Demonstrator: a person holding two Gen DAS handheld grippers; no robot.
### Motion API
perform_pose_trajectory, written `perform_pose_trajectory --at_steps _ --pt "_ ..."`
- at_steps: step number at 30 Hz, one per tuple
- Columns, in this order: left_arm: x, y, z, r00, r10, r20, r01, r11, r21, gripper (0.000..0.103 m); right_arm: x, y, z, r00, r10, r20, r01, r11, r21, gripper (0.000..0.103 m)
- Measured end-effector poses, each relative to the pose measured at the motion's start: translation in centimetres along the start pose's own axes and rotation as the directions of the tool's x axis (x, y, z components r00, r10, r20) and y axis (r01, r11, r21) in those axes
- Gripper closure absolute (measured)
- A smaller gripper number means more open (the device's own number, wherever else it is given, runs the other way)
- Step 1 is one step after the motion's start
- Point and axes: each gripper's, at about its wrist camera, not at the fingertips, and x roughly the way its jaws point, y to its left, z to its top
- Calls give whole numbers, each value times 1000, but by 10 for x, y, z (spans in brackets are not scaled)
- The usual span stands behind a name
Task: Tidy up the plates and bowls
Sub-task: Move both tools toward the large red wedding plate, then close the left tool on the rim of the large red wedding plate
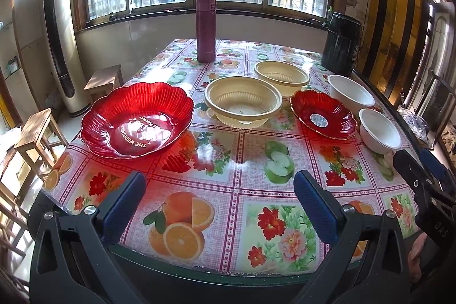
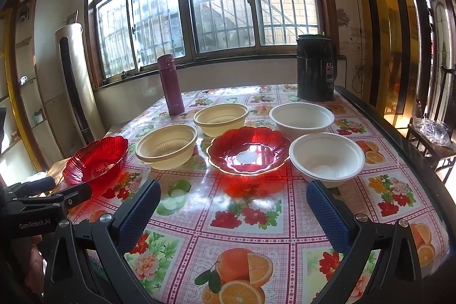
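Bright barred window ahead, and under it the tabletop (image 1: 228, 138) in its glossy fruit-print cover, glare bouncing everywhere. Starting at my left: the large red plate (image 1: 136, 118), scalloped and ribbed, sits alone near the left edge; it looks like thin glassy plastic, probably light but slick, so I'd pinch its raised rim rather than try to get under it. Next over, two cream bowls, the near cream bowl (image 1: 243, 104) and the far cream bowl (image 1: 282, 76), apart from each other with rolled lips that should give a fair bite; I judge them light and a bit flexible, and they ought to nest. Then the small red plate (image 2: 248, 150), low and shallow, sitting just beside the near white bowl (image 2: 326, 158), with the far white bowl (image 2: 301, 117) behind it; those white ones look like soft, thin disposables, so I'd go easy on the squeeze. At the back, the purple flask (image 1: 205, 29) stands upright and the dark kettle (image 2: 315, 67) holds the far right corner, both well clear of the dishes. My left tool (image 1: 219, 204) is spread wide and empty over the near edge; my right tool (image 2: 233, 215) likewise gapes, holding nothing, hovering short of the small red plate. Nothing stacked yet, I reckon.
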Motion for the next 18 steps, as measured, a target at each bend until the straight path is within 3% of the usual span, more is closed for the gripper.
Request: perform_pose_trajectory --at_steps 8,18 --pt "6 21 1 1000 24 -10 -24 999 -35 0 13 18 11 999 45 -24 -45 999 8 0" --pt "11 65 7 995 97 -5 -97 990 -99 0 42 72 28 993 108 -55 -112 991 -67 0"
